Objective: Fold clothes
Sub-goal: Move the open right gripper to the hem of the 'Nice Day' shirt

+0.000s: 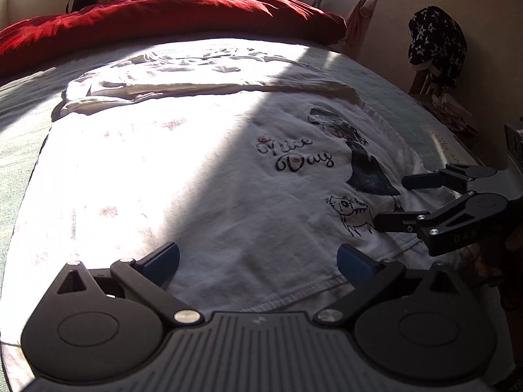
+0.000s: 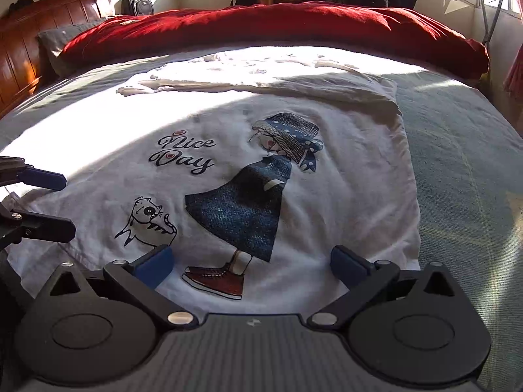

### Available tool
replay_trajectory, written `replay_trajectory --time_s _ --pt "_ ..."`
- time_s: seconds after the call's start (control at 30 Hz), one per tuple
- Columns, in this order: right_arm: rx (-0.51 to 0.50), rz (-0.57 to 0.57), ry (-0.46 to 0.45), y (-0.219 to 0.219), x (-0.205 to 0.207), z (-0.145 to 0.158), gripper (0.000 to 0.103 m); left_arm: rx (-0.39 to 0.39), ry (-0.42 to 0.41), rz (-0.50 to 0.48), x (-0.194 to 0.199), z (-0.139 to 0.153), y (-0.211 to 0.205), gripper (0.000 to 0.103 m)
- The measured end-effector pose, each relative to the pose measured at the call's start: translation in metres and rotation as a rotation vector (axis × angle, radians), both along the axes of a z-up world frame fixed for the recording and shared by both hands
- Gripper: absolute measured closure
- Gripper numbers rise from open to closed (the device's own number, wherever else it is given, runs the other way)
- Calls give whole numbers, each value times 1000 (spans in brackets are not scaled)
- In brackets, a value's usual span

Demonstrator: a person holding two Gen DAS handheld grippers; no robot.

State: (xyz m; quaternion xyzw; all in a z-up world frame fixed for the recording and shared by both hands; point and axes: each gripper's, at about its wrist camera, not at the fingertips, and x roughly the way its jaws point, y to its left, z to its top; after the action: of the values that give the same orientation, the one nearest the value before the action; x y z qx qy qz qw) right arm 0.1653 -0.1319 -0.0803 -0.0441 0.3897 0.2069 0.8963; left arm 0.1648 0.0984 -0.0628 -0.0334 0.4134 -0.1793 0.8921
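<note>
A white T-shirt (image 1: 202, 176) printed with "Nice Day", a girl in a blue dress and a cat lies flat on the bed, its far part folded over; it fills the right wrist view too (image 2: 343, 196). My left gripper (image 1: 258, 261) is open and empty over the shirt's near hem. My right gripper (image 2: 251, 261) is open and empty over the hem by the printed red shoe. The right gripper also shows at the right of the left wrist view (image 1: 390, 201), and the left gripper at the left edge of the right wrist view (image 2: 67, 202).
The shirt lies on a grey-green bedsheet (image 2: 464, 170). A red duvet (image 2: 268, 23) is bunched along the far side, with a wooden headboard (image 2: 23, 52) at left. A star-patterned dark garment (image 1: 436, 42) hangs over a chair at right.
</note>
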Motion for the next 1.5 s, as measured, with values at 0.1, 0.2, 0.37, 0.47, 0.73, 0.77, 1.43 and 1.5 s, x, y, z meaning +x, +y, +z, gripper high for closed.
replay_trajectory --time_s 0.1,0.2,0.37,0.47,0.73,0.77,1.43,1.5 --pt "14 -12 -11 -1 -1 -2 0 -38 16 24 2 1 4 1" --pt "21 -20 -6 -2 -1 -2 0 -61 15 37 2 -2 7 1" --pt "11 -18 -20 0 -3 -2 0 -62 -26 40 -5 -5 6 1" --pt "12 -19 -36 0 -6 -2 0 -51 -67 35 -11 -8 4 1" --pt "103 -88 -40 -8 -14 16 0 -15 -68 120 -26 6 9 1" --pt "125 -98 -49 -9 -14 21 0 -6 -80 138 -30 7 12 1" --pt "-15 -51 -92 -7 -57 2 0 -25 -80 233 -81 6 25 1" --pt "-13 -45 -91 -6 -59 6 0 -69 -97 228 -75 12 22 1"
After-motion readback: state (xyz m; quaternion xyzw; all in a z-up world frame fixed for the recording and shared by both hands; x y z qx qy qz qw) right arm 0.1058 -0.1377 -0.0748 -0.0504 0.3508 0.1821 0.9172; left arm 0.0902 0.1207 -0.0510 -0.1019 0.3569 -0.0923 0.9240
